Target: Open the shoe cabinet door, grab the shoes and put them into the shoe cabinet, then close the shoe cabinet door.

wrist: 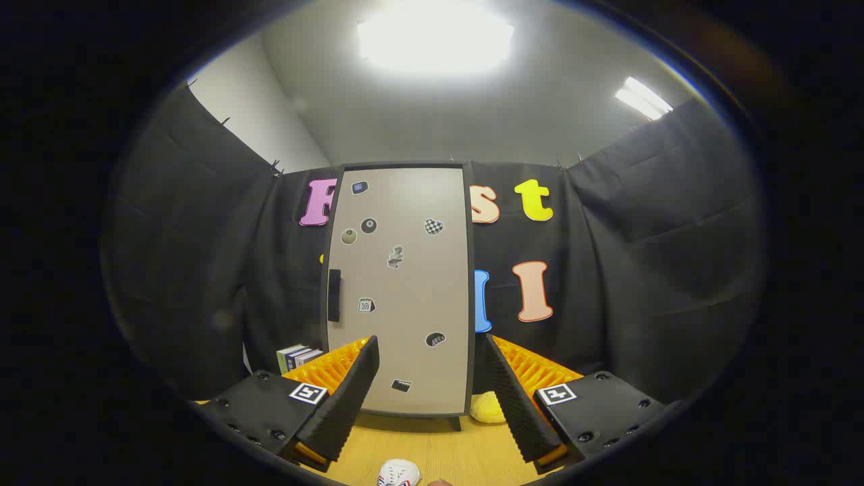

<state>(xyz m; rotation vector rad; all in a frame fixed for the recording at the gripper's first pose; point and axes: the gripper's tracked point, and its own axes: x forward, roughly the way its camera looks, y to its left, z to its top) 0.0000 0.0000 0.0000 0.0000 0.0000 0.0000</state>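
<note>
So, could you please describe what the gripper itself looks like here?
The gripper has two wedge-shaped jaws, open, with ribbed inner faces. Each is mounted on a black block with screws and a square black-and-white marker on top. Orange ridged pieces sit behind them.

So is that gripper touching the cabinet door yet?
Apart. In the gripper view, the gripper hangs open with bare wooden table showing between its fingers and the shut cabinet door beyond. A small white shoe lies between the fingers, untouched.

Stickers on cabinet door [405, 290] too small to read; square marker tags on hand-held gripper [432, 378], fingers spread.
</note>
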